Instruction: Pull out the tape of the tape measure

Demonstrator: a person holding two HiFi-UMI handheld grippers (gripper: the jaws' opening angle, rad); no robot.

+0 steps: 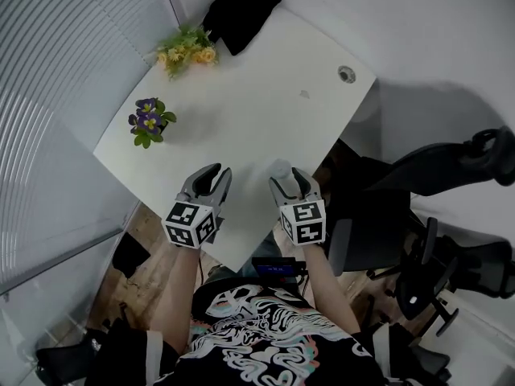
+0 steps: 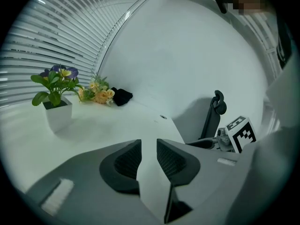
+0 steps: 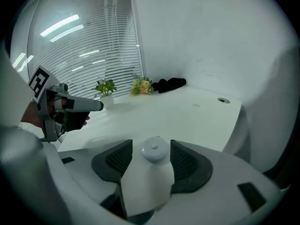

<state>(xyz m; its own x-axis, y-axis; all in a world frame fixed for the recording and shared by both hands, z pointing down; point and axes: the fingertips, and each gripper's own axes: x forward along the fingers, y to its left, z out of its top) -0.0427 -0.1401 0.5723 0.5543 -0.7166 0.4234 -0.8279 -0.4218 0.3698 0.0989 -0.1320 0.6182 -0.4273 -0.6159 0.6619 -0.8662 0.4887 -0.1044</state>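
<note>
**Tape measure (image 3: 154, 150), round and white, lies between the parted right jaws**

The tape measure rests flat on the white rectangular table (image 1: 265, 79), close to the edge nearest the person. The right gripper (image 1: 288, 178), grey-bodied with dark ribbed pads, has its jaws standing wide, one on each side of the case. A slim strip of tabletop shows between the case and the pad on the left of the right gripper view. On the other side the case lies very close to the pad, though no squeeze can be seen. No tape can be seen drawn out of the case.

The left gripper (image 1: 216, 170), of the same grey build, is just beside the right one over the same near edge. Its jaws are parted by a narrower gap, and only bare tabletop shows between the pads.

Well away on the far side of the table stand a small white pot of purple flowers (image 1: 149, 123), a bunch of yellow flowers (image 1: 187, 51) and a crumpled black cloth (image 1: 241, 14). A round cable grommet (image 1: 347, 74) sits near the table's right corner. A black office chair (image 1: 451, 167) is off to the right of the table.
</note>
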